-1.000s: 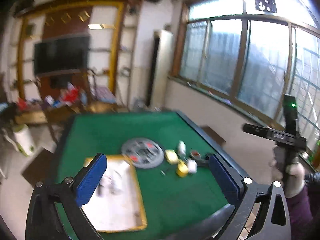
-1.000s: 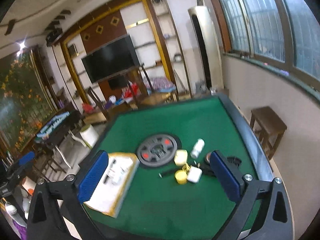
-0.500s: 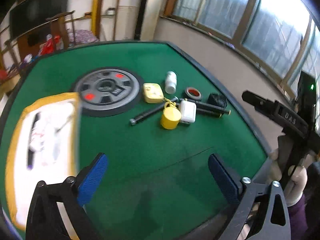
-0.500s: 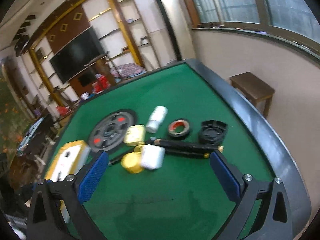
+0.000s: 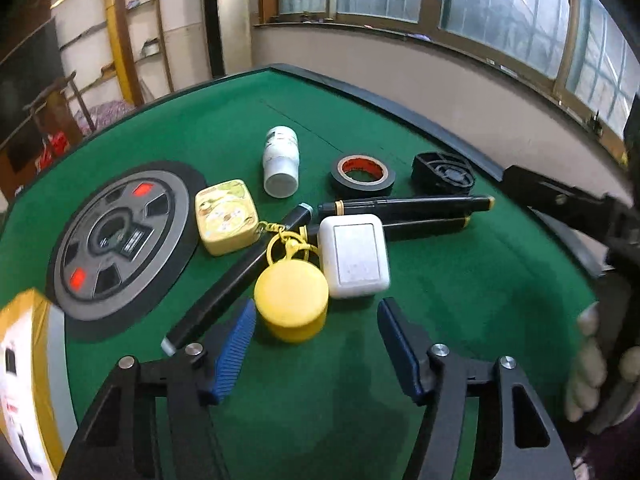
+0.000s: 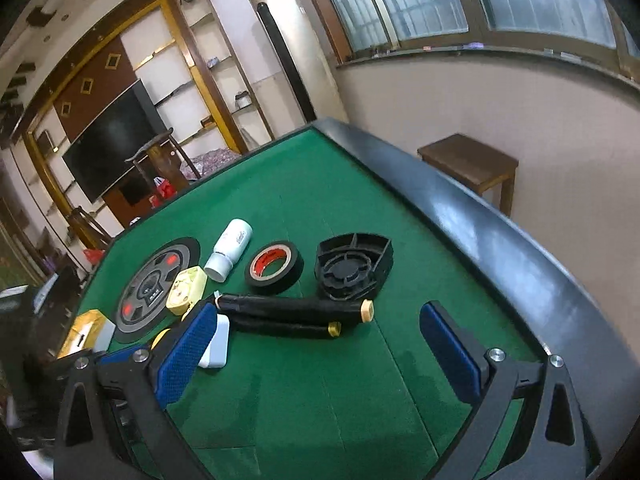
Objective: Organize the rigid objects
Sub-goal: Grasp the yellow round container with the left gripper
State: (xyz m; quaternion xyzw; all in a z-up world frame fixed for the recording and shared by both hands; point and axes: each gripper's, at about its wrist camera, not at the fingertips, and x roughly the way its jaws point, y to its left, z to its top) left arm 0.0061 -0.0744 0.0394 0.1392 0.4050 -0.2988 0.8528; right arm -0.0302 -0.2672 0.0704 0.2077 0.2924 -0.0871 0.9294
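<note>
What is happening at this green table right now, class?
A person holds two open grippers over a cluttered table. The left gripper hovers just before the yellow container and white case, gripping nothing. The right gripper is near the black markers, also empty. Tape, bottle and the rest lie untouched.

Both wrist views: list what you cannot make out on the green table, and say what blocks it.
- Yellow box, left wrist view: cut off by the frame edge and blurred; print unreadable.
- White case, right wrist view: mostly behind the right gripper's finger.
- Yellow round case, right wrist view: only a sliver shows, same finger.
- Tape roll, left wrist view: core lettering too small.
- White bottle, right wrist view: label unreadable.
</note>
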